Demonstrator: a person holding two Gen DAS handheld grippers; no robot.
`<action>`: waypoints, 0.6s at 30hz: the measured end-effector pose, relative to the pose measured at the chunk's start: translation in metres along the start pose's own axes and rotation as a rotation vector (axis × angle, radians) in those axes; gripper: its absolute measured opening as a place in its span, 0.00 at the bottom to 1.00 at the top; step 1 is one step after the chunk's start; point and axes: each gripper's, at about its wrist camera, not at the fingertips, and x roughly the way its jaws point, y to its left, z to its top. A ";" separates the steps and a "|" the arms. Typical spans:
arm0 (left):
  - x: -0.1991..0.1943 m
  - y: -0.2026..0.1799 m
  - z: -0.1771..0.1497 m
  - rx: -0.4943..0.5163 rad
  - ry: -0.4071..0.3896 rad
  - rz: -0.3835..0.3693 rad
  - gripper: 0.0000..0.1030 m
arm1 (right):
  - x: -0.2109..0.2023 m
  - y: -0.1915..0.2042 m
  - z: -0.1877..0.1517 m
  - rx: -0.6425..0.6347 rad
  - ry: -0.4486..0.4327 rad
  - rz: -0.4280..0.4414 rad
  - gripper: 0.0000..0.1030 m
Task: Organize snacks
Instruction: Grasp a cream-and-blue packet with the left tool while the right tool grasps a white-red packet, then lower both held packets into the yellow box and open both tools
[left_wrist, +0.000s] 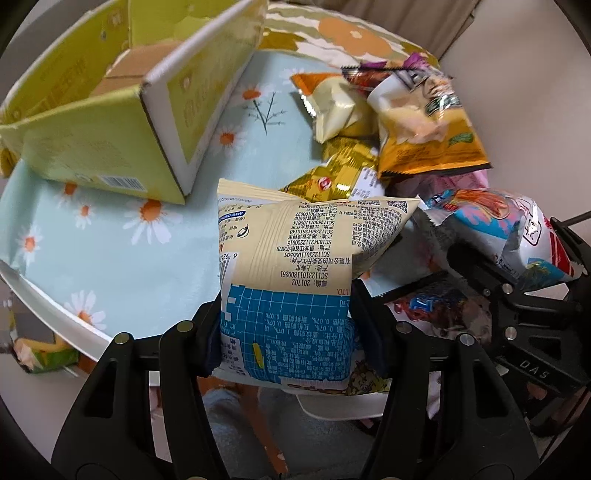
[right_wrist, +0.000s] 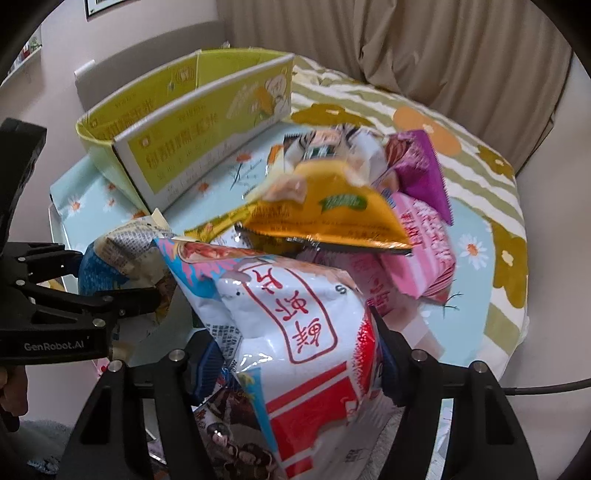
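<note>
My left gripper (left_wrist: 284, 332) is shut on a cream and blue snack bag (left_wrist: 291, 258), held above the table's front edge; it also shows in the right wrist view (right_wrist: 122, 258). My right gripper (right_wrist: 295, 354) is shut on a white, red and blue shrimp-chip bag (right_wrist: 295, 321), also seen at the right of the left wrist view (left_wrist: 517, 236). A pile of snack bags lies behind: an orange bag (right_wrist: 332, 210), a pink pack (right_wrist: 421, 240), a purple bag (right_wrist: 417, 166) and gold packs (left_wrist: 340, 173). An open yellow-green cardboard box (left_wrist: 122, 122) stands at the back left.
The table has a light blue daisy-print cloth (left_wrist: 122, 229) and a white rim (left_wrist: 48, 306). A dark printed bag (right_wrist: 236, 443) lies under my right gripper. A beige curtain (right_wrist: 443, 44) hangs behind the table.
</note>
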 end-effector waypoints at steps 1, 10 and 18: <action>-0.006 -0.001 0.000 0.005 -0.010 0.001 0.54 | -0.005 0.000 0.001 0.004 -0.005 0.000 0.63; -0.081 0.002 0.020 0.033 -0.153 0.004 0.54 | -0.066 0.003 0.029 0.053 -0.109 0.009 0.63; -0.129 0.043 0.077 0.046 -0.278 -0.006 0.54 | -0.091 0.021 0.097 0.112 -0.207 0.008 0.63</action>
